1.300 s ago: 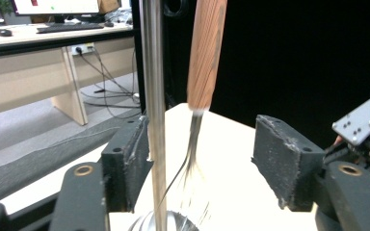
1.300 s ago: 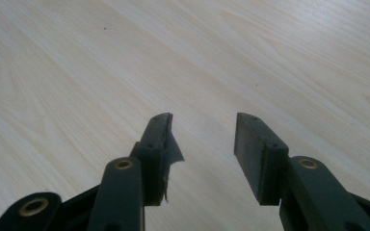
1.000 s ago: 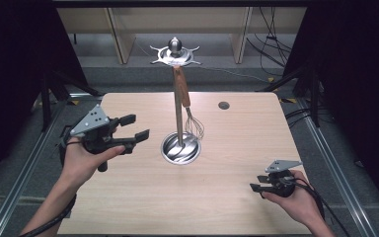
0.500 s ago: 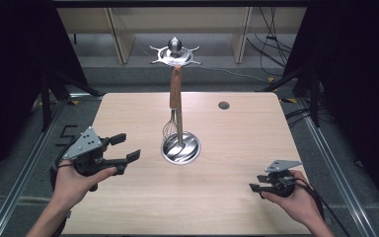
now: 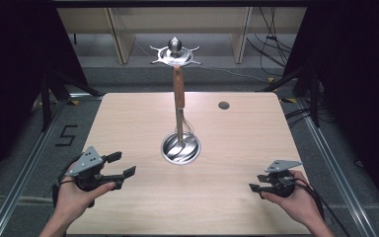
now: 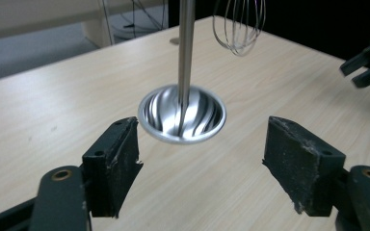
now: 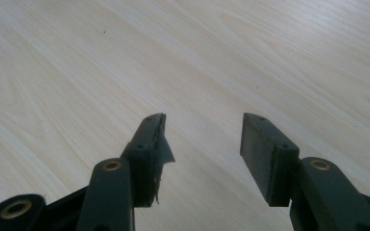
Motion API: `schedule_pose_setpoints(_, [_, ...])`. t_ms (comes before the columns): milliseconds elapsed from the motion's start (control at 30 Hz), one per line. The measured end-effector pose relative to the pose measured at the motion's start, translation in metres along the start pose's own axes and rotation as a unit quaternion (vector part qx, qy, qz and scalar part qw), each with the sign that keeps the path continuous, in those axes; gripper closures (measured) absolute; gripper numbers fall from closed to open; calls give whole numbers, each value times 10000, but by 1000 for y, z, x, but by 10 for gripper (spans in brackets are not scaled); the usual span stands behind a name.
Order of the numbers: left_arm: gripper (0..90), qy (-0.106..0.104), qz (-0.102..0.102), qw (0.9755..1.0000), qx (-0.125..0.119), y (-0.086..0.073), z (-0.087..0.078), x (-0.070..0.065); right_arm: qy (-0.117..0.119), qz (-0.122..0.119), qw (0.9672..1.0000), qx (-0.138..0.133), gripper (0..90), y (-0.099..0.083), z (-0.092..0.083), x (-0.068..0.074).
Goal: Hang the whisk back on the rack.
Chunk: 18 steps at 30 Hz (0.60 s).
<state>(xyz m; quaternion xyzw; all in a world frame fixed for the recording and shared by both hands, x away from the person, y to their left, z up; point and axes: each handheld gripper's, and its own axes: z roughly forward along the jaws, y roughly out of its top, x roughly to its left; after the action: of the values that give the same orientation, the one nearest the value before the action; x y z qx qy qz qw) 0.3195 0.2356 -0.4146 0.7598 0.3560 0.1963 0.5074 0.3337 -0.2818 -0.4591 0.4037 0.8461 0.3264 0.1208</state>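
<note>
So the whisk (image 5: 178,94) with the wooden handle is hanging off the star-shaped top of a utensil stand (image 5: 180,148), wires dangling just above the round steel base in the middle of the table (image 5: 128,118). In the left gripper view the wire loops (image 6: 238,26) are sitting right beside the stand's pole.

The left gripper (image 5: 116,165) is hovering near the table's front left, jaws wide apart and pointing at the base. The right gripper (image 5: 261,182) is sitting low at the front right, jaws also apart, holding nothing.

My worry: that stand looks tall and skinny, so any sideways bump could be tipping it or swinging the whisk off its hook.
</note>
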Motion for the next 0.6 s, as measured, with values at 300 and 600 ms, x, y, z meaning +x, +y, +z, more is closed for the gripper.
schedule_pose_setpoints(300, [285, 317, -135, 9988, 351, -38, 9, 9, 15, 142, 9999, 49, 510, -1, 0, 1])
schedule_pose_setpoints(600, [284, 661, -246, 9962, 514, -60, 13, 13, 5, 103, 9999, -44, 508, -1, 1, 0])
